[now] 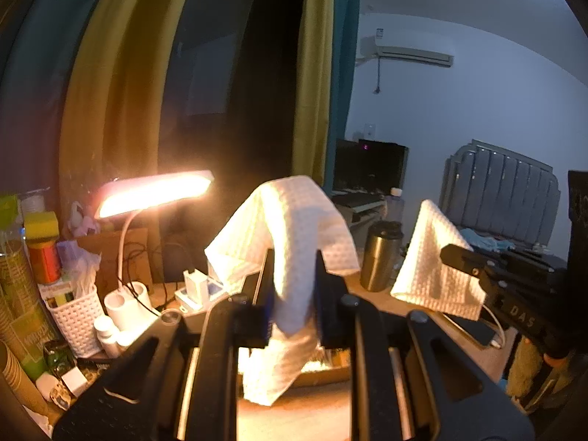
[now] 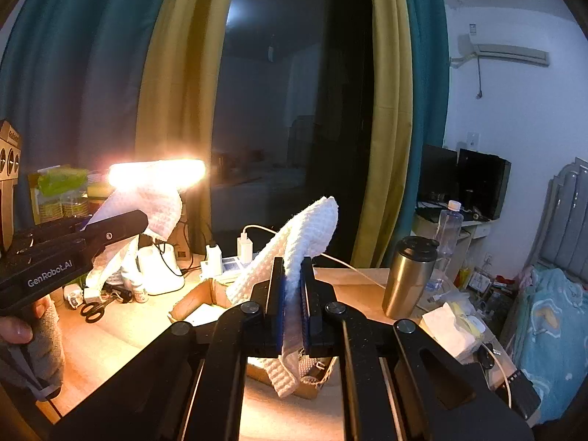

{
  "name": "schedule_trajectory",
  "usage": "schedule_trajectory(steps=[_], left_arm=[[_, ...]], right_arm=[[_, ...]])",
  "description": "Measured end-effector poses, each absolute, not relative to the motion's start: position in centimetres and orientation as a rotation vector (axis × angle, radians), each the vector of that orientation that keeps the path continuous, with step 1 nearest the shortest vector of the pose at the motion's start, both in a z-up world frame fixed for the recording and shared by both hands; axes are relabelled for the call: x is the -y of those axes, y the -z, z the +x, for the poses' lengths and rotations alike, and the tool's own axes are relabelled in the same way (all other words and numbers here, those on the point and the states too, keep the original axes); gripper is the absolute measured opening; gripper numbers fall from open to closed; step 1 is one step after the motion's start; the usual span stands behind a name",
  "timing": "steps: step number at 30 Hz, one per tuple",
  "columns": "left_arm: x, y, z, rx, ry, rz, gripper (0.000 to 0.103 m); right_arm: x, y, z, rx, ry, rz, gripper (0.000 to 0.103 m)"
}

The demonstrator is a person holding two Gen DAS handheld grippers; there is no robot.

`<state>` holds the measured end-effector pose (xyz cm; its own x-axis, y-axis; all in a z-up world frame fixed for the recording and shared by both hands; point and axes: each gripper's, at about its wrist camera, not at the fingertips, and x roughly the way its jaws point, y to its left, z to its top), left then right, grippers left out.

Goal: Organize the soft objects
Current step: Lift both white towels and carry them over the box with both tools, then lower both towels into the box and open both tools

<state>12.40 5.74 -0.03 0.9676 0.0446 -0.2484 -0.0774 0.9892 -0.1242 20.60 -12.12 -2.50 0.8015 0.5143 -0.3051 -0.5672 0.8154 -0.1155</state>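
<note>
Here, a white waffle-weave cloth [image 1: 294, 228] hangs in soft folds above the wooden desk [image 2: 110, 334], one bunched part clamped in each tool. The left gripper [image 1: 294, 286] has its black jaws closed on a draped fold whose tail drops toward 6 o'clock. The right gripper [image 2: 292, 294] pinches another part between blue-lined pads [image 2: 280, 316]; the fabric peaks toward 1 o'clock.

Under the cloth sits an open cardboard box [image 2: 194, 299]. A glowing bar-shaped desk lamp [image 1: 154, 193] shines at 10 o'clock in the left wrist view, and a smooth metal tumbler [image 2: 408, 279] stands upright at 3 o'clock in the right wrist view. Scissors [image 2: 93, 310] lie at 9 o'clock. Teal and mustard curtains [image 2: 165, 92] frame a dark window; an air conditioner [image 1: 411, 53] is mounted on the pale wall.

Both grippers point slightly downward, side by side; a fingertip [image 2: 16, 329] wraps the left handle.
</note>
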Motion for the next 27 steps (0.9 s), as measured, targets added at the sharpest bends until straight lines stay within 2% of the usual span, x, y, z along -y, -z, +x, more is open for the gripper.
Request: schedule_trajectory(steps=[27], left_arm=[[-8.8, 5.7, 20.5, -0.338, -0.075, -0.175, 0.017]], right_arm=[[9.4, 5.4, 27.7, -0.332, -0.613, -0.209, 0.008]])
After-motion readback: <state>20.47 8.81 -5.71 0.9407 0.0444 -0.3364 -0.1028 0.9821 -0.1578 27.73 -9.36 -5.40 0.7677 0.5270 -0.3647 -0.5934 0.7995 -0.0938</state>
